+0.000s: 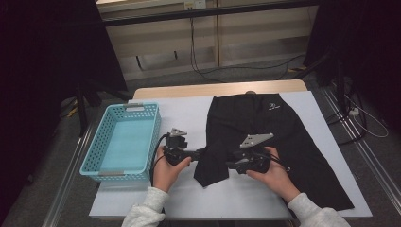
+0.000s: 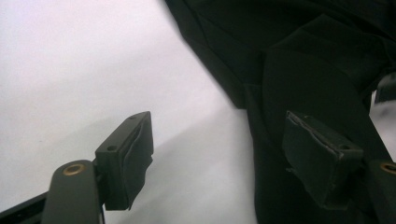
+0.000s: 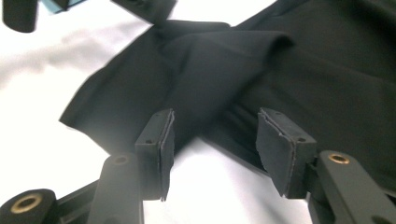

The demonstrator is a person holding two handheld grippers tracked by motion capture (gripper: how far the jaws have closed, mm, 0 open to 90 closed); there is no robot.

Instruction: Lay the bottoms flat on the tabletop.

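Note:
A black pair of shorts [image 1: 265,127] lies spread flat on the white sheet [image 1: 189,113] that covers the table, with a small white logo near its far waistband. My left gripper [image 1: 202,152] points right at the outer edge of the left leg. Its jaws stand open [image 2: 224,158], one over white sheet, the other over black fabric [image 2: 303,56]. My right gripper [image 1: 230,165] points left at the same leg from its inner side. It is open too [image 3: 215,149], and the folded-up leg cloth [image 3: 210,60] lies just beyond its pads.
A turquoise plastic basket [image 1: 125,142] stands empty at the left of the sheet, close to my left hand. The wooden table edge [image 1: 189,90] shows at the far side. Cables run over the floor beyond it. Bare sheet lies along the near edge.

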